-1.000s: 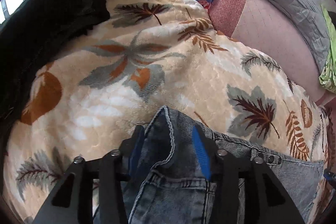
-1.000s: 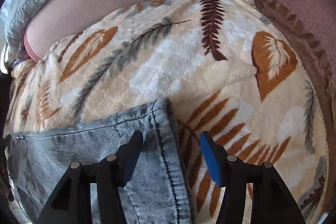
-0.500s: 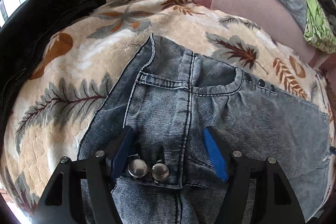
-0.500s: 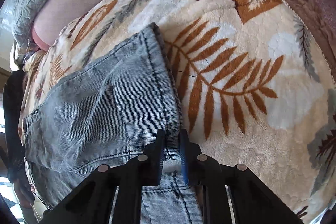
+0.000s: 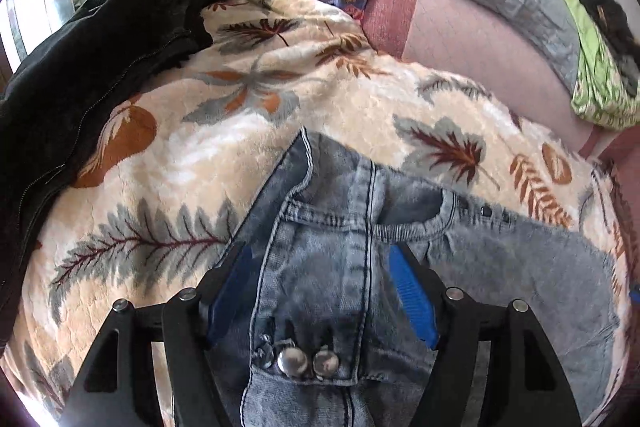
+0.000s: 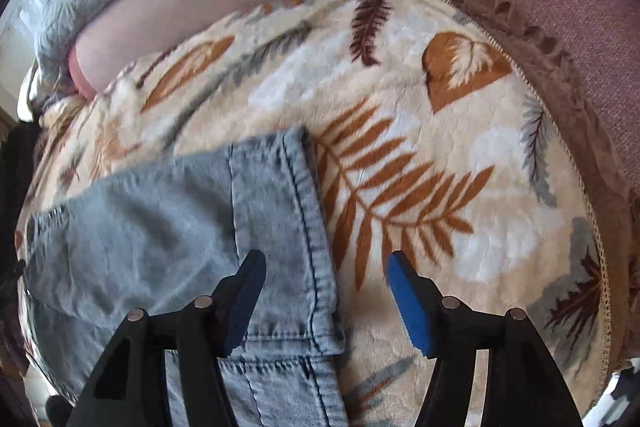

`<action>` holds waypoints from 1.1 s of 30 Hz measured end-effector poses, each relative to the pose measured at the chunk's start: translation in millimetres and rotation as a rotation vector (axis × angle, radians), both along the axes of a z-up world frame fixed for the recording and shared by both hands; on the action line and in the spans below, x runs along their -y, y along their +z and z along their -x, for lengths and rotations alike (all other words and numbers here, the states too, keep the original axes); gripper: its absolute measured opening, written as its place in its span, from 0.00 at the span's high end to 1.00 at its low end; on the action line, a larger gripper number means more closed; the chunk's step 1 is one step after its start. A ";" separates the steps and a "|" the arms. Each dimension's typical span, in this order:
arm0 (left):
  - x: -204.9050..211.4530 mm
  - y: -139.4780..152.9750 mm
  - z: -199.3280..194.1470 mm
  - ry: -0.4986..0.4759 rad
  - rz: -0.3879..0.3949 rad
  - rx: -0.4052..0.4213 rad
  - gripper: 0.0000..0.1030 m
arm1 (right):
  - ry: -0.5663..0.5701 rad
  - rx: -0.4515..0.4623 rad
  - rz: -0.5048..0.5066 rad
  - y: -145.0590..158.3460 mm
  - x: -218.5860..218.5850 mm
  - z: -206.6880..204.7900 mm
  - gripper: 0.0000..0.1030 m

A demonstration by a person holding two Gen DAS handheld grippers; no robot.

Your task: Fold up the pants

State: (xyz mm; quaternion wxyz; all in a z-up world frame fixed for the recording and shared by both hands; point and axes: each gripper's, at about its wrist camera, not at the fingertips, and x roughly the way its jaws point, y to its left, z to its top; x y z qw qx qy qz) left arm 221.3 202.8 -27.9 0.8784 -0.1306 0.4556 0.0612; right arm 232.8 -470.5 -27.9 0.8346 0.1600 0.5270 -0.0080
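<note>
Leaf-print blanket [image 5: 168,163] covers the bed, and the jeans [image 5: 500,267] lie flat across it, waistband end with two metal snaps [image 5: 308,363] under the left hand-held gripper [image 5: 320,287], hem end [image 6: 304,227] under the right hand-held gripper [image 6: 324,283]. Left jaws stand apart over the denim, pads off the cloth (not gripping); right jaws are opening, hem edge between them, pads clear of it. Black jacket [image 5: 80,67] sits beyond the jeans' waistband, at the blanket's edge.
</note>
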 end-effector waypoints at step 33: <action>-8.7 -19.2 -108.6 0.030 -0.010 -0.098 0.97 | 0.074 -0.072 0.034 -45.6 -34.5 -95.8 0.87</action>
